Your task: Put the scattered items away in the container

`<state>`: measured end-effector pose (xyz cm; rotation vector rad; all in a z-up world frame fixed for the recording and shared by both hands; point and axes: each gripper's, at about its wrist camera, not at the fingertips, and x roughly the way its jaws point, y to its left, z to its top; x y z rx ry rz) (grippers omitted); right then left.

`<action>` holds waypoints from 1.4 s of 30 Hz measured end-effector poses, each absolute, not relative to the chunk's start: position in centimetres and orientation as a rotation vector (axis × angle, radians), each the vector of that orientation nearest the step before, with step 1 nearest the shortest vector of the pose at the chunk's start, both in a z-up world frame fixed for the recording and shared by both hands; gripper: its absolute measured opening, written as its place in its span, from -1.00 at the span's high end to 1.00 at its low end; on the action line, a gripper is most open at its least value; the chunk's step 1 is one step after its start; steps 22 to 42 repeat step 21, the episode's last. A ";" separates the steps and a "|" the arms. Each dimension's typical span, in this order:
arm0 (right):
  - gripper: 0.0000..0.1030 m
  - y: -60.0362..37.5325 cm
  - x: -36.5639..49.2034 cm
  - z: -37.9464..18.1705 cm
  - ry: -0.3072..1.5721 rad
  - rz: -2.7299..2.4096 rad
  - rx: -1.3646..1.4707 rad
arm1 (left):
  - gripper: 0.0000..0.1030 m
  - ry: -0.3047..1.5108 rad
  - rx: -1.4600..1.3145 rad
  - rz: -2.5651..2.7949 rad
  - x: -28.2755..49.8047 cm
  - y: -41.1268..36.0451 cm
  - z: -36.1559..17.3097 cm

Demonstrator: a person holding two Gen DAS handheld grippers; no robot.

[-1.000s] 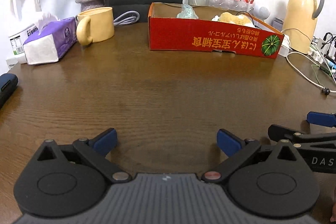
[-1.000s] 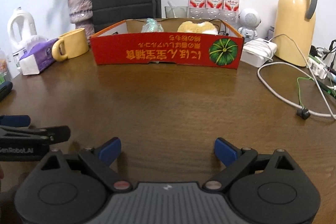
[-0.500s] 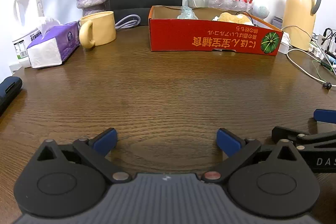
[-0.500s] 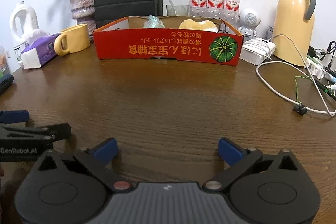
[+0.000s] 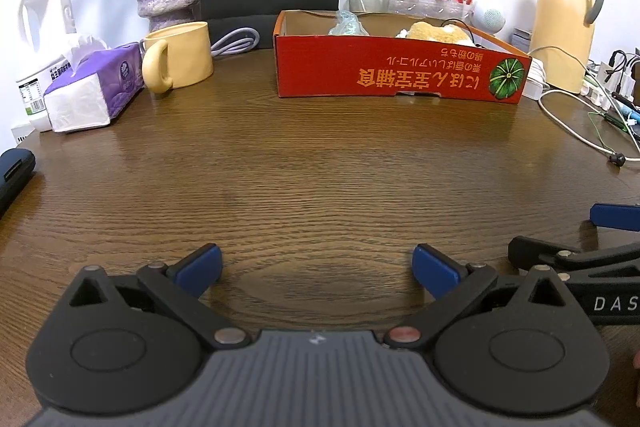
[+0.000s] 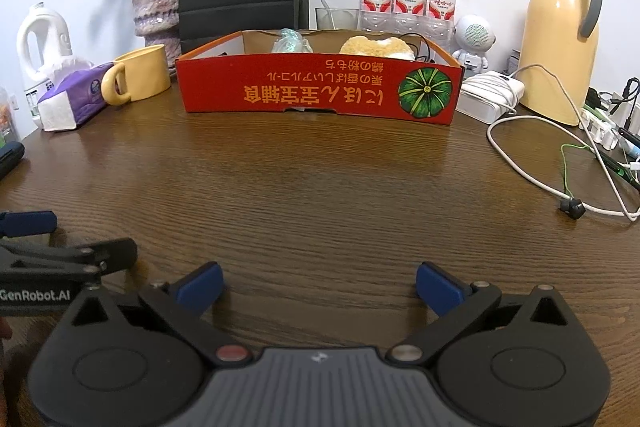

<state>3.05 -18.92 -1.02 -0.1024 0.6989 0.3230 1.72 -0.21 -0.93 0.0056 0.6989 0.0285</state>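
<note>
red cardboard box stands at the far side of the table, well apart from both claws; left claw and right claw gape wide, empty.

the right gripper jaws have just been opening, seemingly empty.

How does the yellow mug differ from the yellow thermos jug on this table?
The yellow mug is short and squat; the thermos jug is tall and tapered. The mug is open-topped, while the jug has a lidded top with a grey collar. The mug's handle is yellow like its body; the jug's handle is grey. The mug stands left of the red box, the jug to its right. Both stand upright on the wooden table.
</note>
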 end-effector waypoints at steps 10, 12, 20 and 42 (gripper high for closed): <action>-1.00 -18.9 3.1 -1.0 0.699 0.323 -0.102 | -1.00 0.699 0.004 0.028 1.8 -0.1 -0.9; -1.00 -18.9 3.1 -1.0 0.699 0.323 -0.102 | -1.00 0.699 0.005 0.028 1.8 -0.1 -0.9; -1.00 -18.9 3.1 -1.0 0.699 0.323 -0.102 | -1.00 0.699 0.005 0.027 1.8 0.1 -0.9; -1.00 -18.9 3.1 -1.0 0.699 0.323 -0.102 | -1.00 0.699 0.005 0.027 1.8 0.1 -0.9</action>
